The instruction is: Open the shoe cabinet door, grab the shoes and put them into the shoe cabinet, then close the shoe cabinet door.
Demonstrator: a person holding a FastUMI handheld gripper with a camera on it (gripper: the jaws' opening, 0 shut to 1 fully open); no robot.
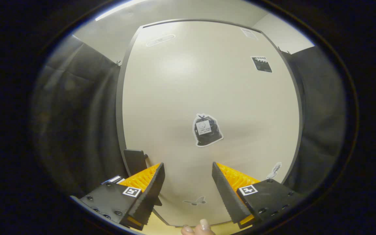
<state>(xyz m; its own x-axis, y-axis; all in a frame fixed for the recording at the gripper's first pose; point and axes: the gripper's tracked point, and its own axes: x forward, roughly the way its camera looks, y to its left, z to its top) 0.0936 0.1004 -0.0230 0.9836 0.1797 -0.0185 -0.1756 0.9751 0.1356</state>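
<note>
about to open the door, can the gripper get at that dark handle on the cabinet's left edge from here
Probably yes. The gripper is open and empty, facing the closed cabinet door. The dark handle sits just beyond the left finger, with nothing between them.

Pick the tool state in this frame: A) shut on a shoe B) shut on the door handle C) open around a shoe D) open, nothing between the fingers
D: the tool has its fingers spread apart with only the pale cabinet door beyond the gap; the dark handle sits at the door's edge beside one finger, untouched.
</note>
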